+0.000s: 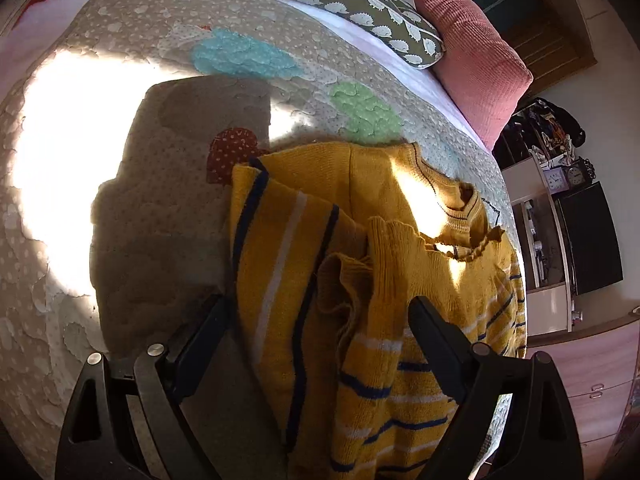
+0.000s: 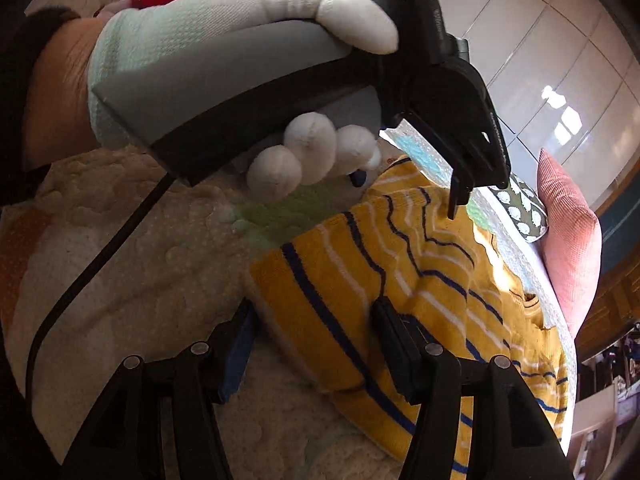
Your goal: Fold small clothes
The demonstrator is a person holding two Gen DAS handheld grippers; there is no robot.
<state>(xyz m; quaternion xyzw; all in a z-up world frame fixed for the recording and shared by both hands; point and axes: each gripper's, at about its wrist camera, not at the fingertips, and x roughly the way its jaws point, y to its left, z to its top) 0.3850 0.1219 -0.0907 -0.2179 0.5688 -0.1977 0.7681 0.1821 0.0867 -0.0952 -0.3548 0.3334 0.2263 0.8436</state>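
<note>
From the left wrist, the bed filled the frame, its quilt beige, dotted and stitched into puffy cloud shapes, with blue, green and red patches. A hard patch of sunlight lay across the quilt left of the sweater. That sweater was mustard-yellow knit with navy and white stripes, ribbed cuffs and a frilled collar, lying bunched on the quilt. Beyond it sat a hedgehog-print pillow and a pink corduroy cushion; shelves stood off to its right. The left gripper hung over the sweater, jaws spread wide, knit beneath them, nothing pinched.

From the right wrist, the sweater lay rumpled on that quilt, the pink cushion past it under pale glossy panels. A white-gloved hand gripped the left gripper's handle above the sweater. The right gripper stood part-spread over the sweater's striped edge, pads not pressing it.
</note>
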